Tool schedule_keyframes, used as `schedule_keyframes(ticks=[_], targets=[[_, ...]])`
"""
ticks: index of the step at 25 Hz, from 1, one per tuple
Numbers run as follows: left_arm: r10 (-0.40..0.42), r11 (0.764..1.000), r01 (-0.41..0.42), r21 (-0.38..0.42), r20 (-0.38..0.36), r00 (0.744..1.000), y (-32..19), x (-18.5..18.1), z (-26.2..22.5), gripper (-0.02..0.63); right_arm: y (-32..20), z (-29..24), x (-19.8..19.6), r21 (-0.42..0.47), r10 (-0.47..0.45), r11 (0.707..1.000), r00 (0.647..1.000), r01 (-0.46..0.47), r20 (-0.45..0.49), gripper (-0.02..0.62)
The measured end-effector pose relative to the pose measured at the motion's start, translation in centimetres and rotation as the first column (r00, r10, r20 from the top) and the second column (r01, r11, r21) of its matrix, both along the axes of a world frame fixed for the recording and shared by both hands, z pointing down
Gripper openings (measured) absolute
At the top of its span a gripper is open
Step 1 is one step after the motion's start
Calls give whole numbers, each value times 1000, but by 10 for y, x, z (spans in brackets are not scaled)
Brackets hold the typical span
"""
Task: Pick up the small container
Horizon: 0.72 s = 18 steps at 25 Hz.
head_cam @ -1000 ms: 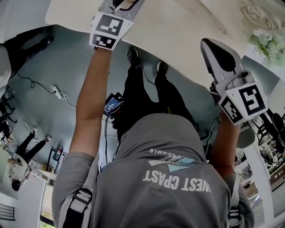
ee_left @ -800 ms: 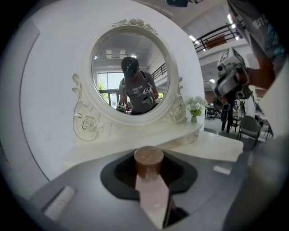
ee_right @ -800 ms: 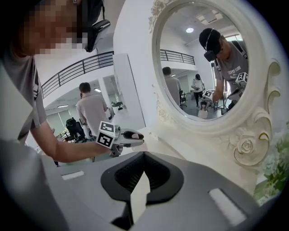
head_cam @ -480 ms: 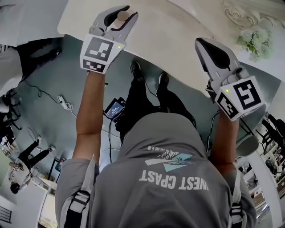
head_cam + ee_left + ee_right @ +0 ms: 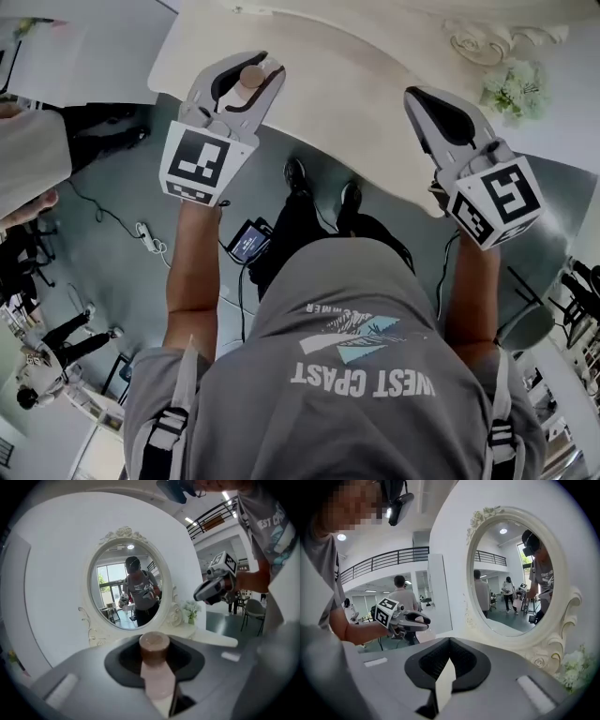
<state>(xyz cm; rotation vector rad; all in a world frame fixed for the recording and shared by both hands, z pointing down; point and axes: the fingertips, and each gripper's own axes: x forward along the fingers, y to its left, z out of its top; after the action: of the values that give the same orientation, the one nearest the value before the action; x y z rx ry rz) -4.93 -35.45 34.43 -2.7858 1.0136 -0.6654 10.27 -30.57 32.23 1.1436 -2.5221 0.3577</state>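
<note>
Open hall with a grey floor [image 5: 112,178] far below the claws.

One white dressing-table top [image 5: 366,75] lies under and ahead of both claws. One oval mirror in a carved white frame [image 5: 125,585] stands straight ahead of them. One grey shirt [image 5: 356,394] is behind them, printed "WEST COAST".

Two grey two-jaw claws, each with one black-and-white marker cube:
- left claw [image 5: 251,66]: jaws partway apart and clamped on the one small pale-pink container with a round brown cap [image 5: 154,663], cap between the tips, over the table's near edge.
- right claw [image 5: 419,97]: jaws together, nothing between them.

One small bunch of white-green flowers [image 5: 511,86] sits ahead-right of the right claw.
</note>
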Motion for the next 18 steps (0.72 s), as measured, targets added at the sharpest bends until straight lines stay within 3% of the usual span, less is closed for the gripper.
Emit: schedule_keyframes(ticks=[18], targets=[[-4, 999, 5, 48, -16, 1000, 94, 1, -92, 106, 43, -54, 17, 122, -12, 992, 1000, 13, -9, 2]])
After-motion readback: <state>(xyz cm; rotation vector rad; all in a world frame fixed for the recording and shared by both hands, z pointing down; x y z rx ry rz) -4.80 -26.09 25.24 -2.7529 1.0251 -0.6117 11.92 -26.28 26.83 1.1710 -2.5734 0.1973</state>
